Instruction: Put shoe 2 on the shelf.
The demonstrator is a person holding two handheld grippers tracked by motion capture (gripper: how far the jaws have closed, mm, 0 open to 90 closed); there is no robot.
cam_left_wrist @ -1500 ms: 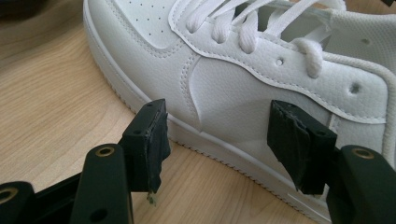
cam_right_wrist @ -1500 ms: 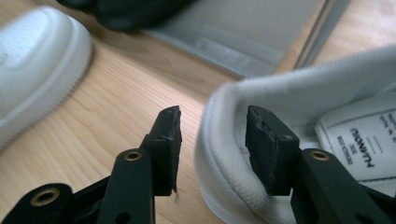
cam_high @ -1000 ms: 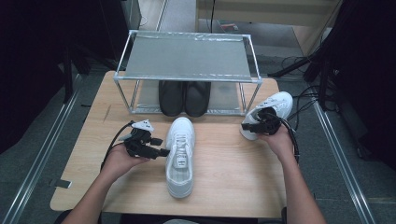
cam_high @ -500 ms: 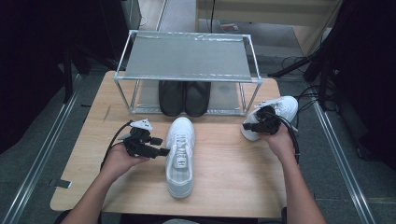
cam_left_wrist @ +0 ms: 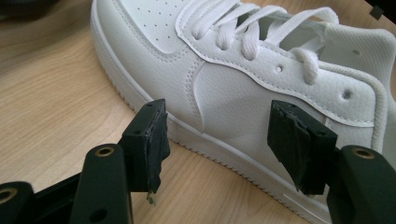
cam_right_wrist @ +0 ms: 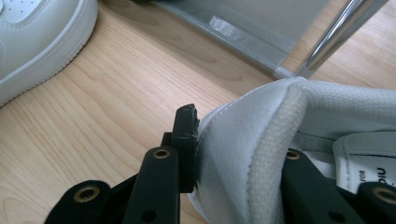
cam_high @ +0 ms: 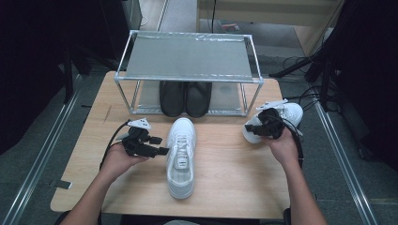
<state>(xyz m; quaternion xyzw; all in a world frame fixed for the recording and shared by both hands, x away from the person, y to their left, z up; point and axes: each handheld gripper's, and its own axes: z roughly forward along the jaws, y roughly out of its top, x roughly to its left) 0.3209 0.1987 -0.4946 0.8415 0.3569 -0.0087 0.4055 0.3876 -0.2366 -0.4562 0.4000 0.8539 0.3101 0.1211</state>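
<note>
High view: wooden table with a metal shoe rack at its far side and a pair of black shoes on the rack's lower level. One white sneaker lies in the middle of the table, toe toward the rack. A second white sneaker sits at the right edge of the table, just beside the rack's right leg.

Left gripper: beside the middle sneaker's left flank. The left gripper view adds what the high view cannot resolve: the jaws are spread wide, both pads clear of the sneaker's side and sole, nothing between them. Sneaker close but untouched.

Right gripper: at the heel end of the right sneaker, held by the person's right hand. The right gripper view shows the grip itself: one jaw pressed against the outside of the heel wall, the other inside the collar, so the padded heel is pinched between them. Jaws have just been closing, now set on the heel. The same view shows the rack's leg beyond and the middle sneaker's sole edge at top left.
</note>
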